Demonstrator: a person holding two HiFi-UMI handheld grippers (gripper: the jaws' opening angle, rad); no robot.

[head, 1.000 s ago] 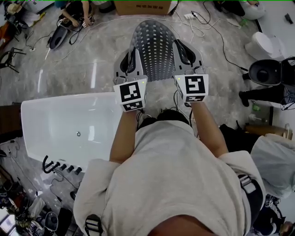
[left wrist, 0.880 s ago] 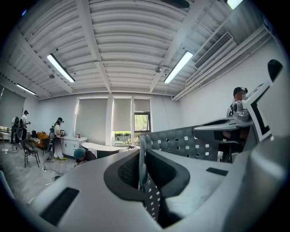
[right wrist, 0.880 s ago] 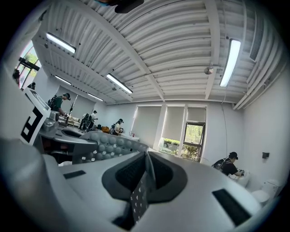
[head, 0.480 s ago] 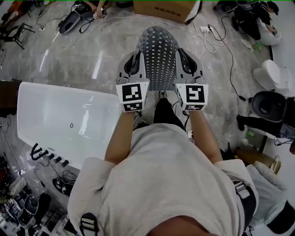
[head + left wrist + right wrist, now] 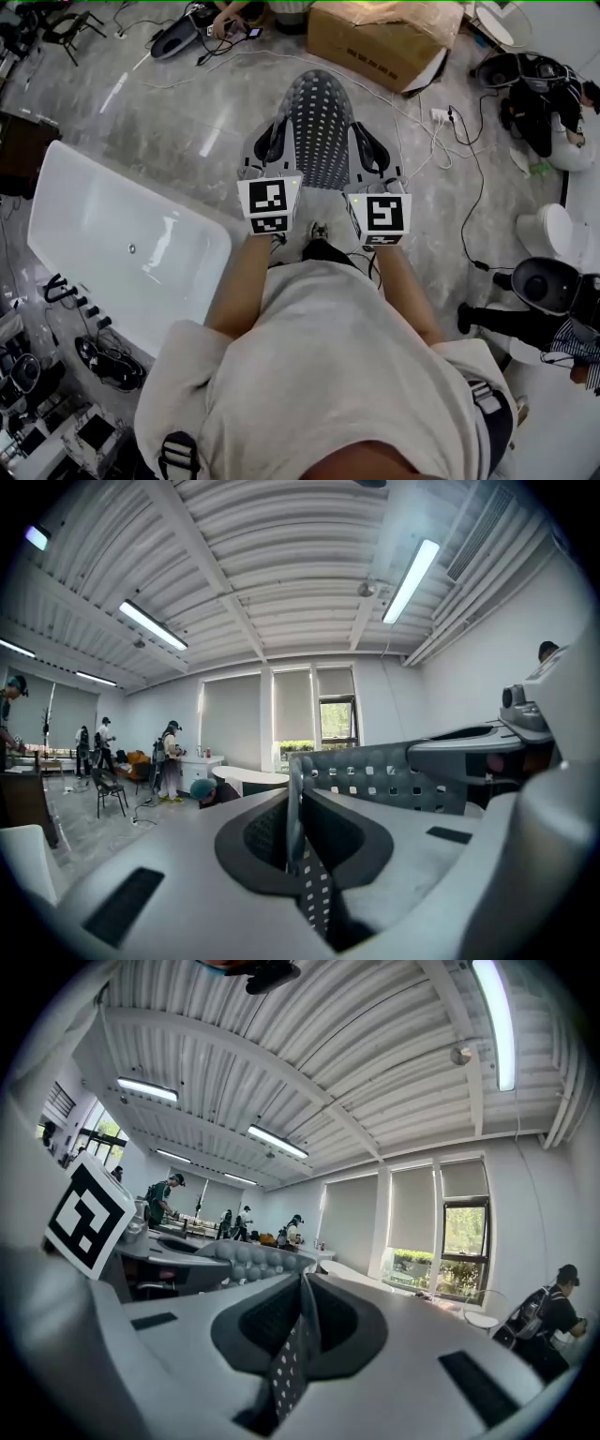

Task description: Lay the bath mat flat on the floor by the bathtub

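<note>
Holding both arms (image 5: 236,281) out forward, level and parallel; pinching the bath mat (image 5: 319,117) by its near edge with left gripper (image 5: 277,131) and right gripper (image 5: 362,136), beside the bathtub (image 5: 112,234).

Bathtub (image 5: 103,220) left of the person (image 5: 347,375), bath mat (image 5: 317,112) ahead, cardboard box (image 5: 380,42) beyond it

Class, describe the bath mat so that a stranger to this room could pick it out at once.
Start at the long white bathtub; the person stands to its right. The bath mat is the grey sheet held between the left gripper and right gripper, each shut on one edge. Unlike the brown cardboard box beyond, it is thin and dotted with rows of holes.
</note>
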